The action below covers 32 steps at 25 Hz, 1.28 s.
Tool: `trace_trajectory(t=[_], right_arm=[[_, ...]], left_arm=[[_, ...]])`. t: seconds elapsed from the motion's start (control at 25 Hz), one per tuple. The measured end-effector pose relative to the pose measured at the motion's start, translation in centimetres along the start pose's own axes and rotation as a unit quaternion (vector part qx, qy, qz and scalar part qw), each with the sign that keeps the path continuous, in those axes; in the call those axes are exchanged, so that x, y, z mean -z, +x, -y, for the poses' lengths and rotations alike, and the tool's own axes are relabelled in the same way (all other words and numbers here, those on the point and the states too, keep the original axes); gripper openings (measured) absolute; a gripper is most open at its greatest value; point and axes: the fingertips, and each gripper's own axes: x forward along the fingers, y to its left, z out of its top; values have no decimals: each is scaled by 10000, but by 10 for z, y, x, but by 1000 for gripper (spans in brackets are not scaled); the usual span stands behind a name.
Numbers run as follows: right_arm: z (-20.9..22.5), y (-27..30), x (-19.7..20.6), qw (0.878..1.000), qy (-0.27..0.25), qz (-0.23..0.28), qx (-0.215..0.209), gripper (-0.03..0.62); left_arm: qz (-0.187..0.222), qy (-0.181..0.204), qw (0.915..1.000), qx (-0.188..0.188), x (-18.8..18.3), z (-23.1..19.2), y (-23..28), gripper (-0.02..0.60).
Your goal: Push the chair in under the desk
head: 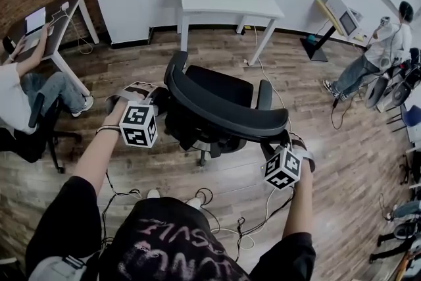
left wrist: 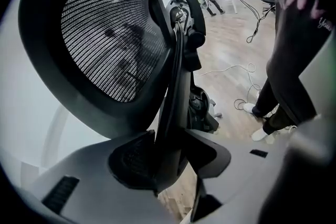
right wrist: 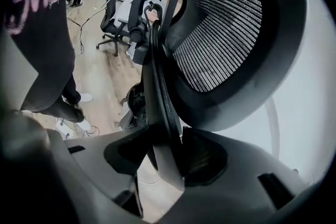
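Observation:
A black mesh-backed office chair (head: 217, 99) stands on the wood floor with its seat facing the white desk (head: 223, 0) at the back wall, about a chair's length short of it. My left gripper (head: 160, 101) is at the left end of the backrest's top rim. My right gripper (head: 279, 139) is at the right end. In the left gripper view the backrest (left wrist: 105, 39) fills the frame, and the left gripper (left wrist: 168, 160) is shut on its black edge. The right gripper (right wrist: 167, 157) likewise clamps the edge of the backrest (right wrist: 220, 29).
A person sits on a dark chair (head: 29, 102) at a brown desk (head: 56, 16) on the left. Another person (head: 375, 59) stands at the right among equipment. Cables (head: 223, 227) trail on the floor by my feet, and one cable (head: 266, 79) runs from the white desk's right legs.

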Motion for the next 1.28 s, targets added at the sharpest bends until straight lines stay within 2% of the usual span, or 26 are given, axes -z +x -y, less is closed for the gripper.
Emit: trace_trajectory(t=[0.8, 1.28], right_arm=[[4, 1, 2, 9998, -128, 160, 35, 196], [5, 18, 6, 9997, -166, 92, 157, 198]], left_arm=[[-178, -252, 9995, -92, -2, 1, 0, 187], [-75, -287, 9992, -251, 3, 3, 13, 189]])
